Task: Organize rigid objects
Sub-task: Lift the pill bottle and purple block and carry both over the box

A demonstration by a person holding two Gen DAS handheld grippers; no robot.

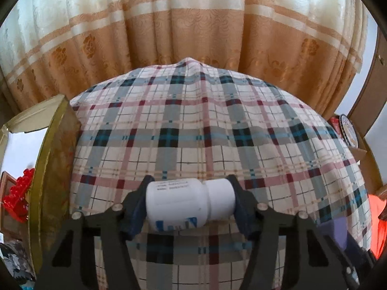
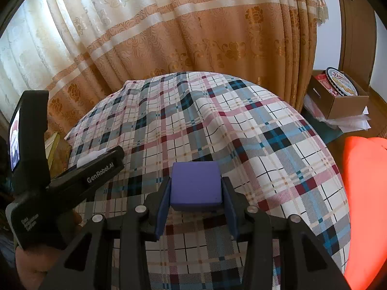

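Observation:
My left gripper (image 1: 189, 193) is shut on a white plastic bottle (image 1: 179, 205) with a white cap, held sideways, cap to the right, just above the plaid cloth (image 1: 193, 133). My right gripper (image 2: 196, 191) is shut on a purple block (image 2: 194, 184) and holds it above the plaid cloth (image 2: 266, 145). In the right wrist view the left gripper (image 2: 96, 162) shows at the left with a bit of the white bottle (image 2: 90, 157) peeking past its finger.
A gold-rimmed box (image 1: 48, 159) stands at the cloth's left edge, with red toy bricks (image 1: 19, 193) beyond it. A cardboard box with a round blue cookie tin (image 2: 341, 82) sits at the far right. An orange cushion (image 2: 365, 193) lies right. Curtains hang behind.

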